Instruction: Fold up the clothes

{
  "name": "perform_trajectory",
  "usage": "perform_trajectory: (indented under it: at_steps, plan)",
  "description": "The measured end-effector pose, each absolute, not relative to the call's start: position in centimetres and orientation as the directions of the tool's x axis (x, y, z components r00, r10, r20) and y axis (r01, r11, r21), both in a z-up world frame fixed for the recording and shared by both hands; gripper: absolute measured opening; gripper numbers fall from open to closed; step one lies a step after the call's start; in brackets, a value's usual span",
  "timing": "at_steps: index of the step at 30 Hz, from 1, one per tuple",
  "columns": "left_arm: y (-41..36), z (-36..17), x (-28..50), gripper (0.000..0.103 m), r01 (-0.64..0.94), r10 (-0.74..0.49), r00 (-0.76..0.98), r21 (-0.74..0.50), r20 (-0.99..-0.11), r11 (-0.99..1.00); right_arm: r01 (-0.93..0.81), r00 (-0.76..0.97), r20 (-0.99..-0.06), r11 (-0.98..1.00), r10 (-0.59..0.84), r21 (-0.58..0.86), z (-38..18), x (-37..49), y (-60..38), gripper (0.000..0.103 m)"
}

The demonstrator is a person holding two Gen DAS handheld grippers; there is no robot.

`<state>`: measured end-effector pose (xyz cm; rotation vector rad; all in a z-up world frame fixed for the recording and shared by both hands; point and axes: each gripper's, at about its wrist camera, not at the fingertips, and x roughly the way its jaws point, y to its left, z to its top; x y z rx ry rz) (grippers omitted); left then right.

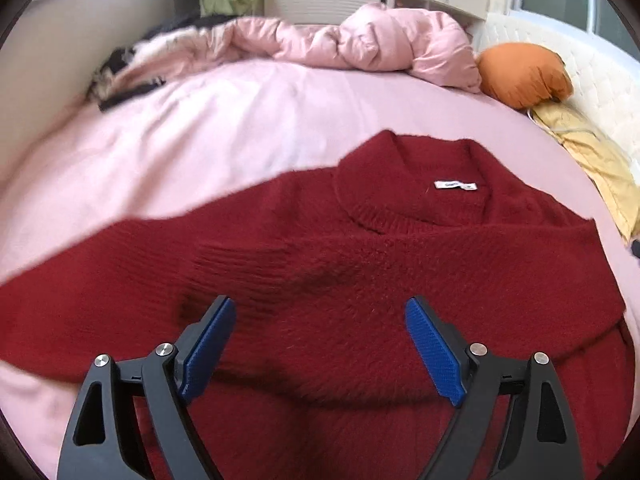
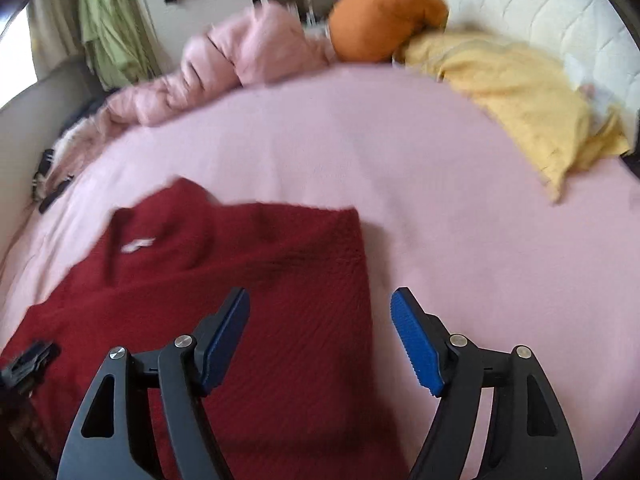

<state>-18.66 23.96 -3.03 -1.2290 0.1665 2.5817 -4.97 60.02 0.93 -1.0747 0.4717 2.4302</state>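
While both grippers hover spread and empty, the red sweater [image 1: 360, 264] lies flat below the left gripper [image 1: 320, 344]; its folded edge sits under the right gripper [image 2: 320, 340]; next likely gripping that edge.

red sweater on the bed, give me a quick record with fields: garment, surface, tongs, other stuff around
garment: red sweater, collar and white label facing up
surface: pink bedsheet
left tongs: open, over the sweater, holding nothing
right tongs: open, over the sweater's edge, holding nothing
nearby: pink puffer jacket, orange cushion, yellow cloth
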Motion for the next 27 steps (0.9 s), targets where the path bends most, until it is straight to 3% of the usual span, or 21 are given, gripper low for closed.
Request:
perform_trajectory:
  at_steps: [3,5,8,16,20,27]
  plan:
    - [22.5,0.3,-15.7,0.087,-0.306,0.207,-0.586,-0.022,-0.783,-0.952,-0.500,-0.584,-0.741,-0.866,0.332,0.006,4.6,-2.5,55.7,0.074]
    - [21.2,2.0,-12.8,0.088,-0.322,0.288,-0.561,-0.116,-0.776,-0.940,-0.469,-0.608,-0.713,-0.883,0.349,-0.032,6.1,-0.1,52.0,0.074]
    - [19.7,2.5,-8.6,0.088,-0.343,0.373,-0.476,-0.222,-0.797,-0.913,-0.380,-0.613,-0.746,-0.925,0.259,-0.009,6.5,2.1,47.1,0.074]
    - [17.8,0.1,-1.3,0.088,-0.262,0.261,-0.528,-0.137,-0.808,-0.955,-0.400,-0.634,-0.728,-0.916,0.259,0.023,8.0,7.0,38.5,0.074]
    - [17.1,0.1,-0.4,0.088,-0.264,0.301,-0.553,-0.179,-0.777,-0.948,-0.434,-0.626,-0.731,-0.900,0.272,0.036,6.2,7.9,36.4,0.074]
    - [17.8,-0.1,-0.4,0.088,-0.307,0.301,-0.540,-0.149,-0.786,-0.940,-0.458,-0.574,-0.783,-0.887,0.241,0.063,3.9,7.7,37.1,0.074]
